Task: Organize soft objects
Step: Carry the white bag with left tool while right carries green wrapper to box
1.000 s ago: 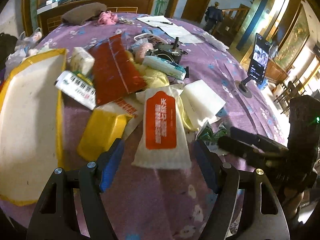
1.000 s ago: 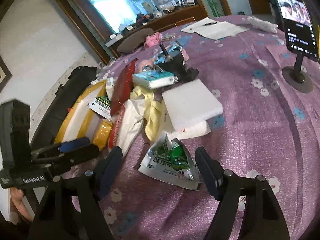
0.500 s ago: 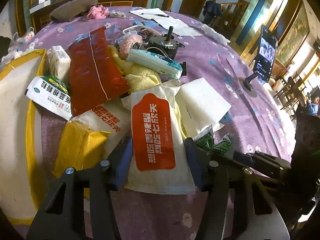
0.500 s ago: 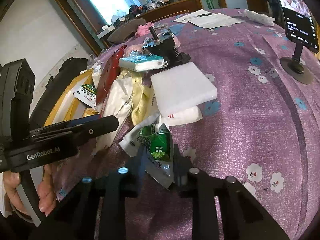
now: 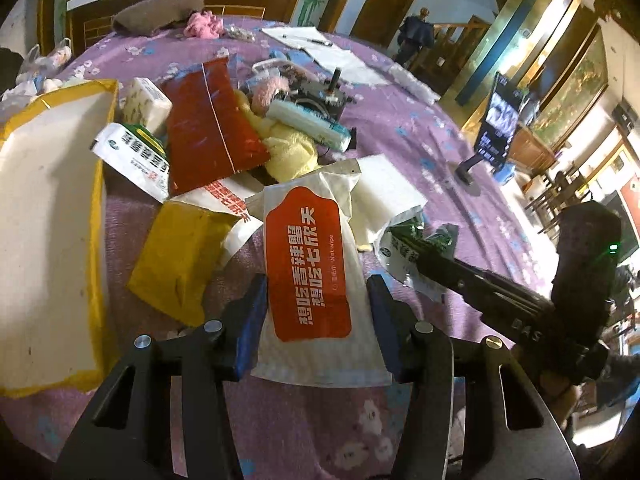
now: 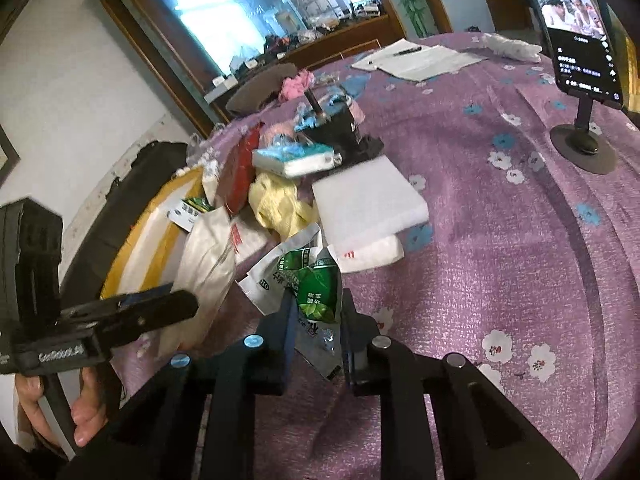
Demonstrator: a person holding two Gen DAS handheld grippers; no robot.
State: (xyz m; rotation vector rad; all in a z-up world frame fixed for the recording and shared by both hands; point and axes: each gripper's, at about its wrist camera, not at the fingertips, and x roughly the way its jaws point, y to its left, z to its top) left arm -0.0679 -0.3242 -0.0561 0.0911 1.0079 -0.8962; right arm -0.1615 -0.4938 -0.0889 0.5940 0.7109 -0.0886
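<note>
Your right gripper (image 6: 316, 330) has just closed on the crumpled green-and-white foil sachet (image 6: 310, 288): a second ago its jaws stood wide on either side of it, and now the blue pads pinch its lower end, so the sachet stands up between them instead of lying flat on the purple flowered tablecloth (image 6: 500, 240).

Your left gripper (image 5: 316, 312) has also been closing. The white wet-wipe pack with the orange label (image 5: 306, 276) sits squarely between its fingers, near end deep in the jaws. The pads look to be touching both edges, and the pack's far end appears lifted off the pile, so I judge it gripped, though lightly.

That puts one soft packet in each hand, which suggests both are ready to be carried off.

Just left of the left claw lies the mustard-yellow padded pouch (image 5: 180, 264), and farther left the large yellow-rimmed white tray (image 5: 96, 184), a likely drop place. Ahead of both claws the heap remains: the white foam block (image 6: 366, 200), the yellow cloth (image 6: 280, 204), the red packet (image 5: 212, 120).
</note>
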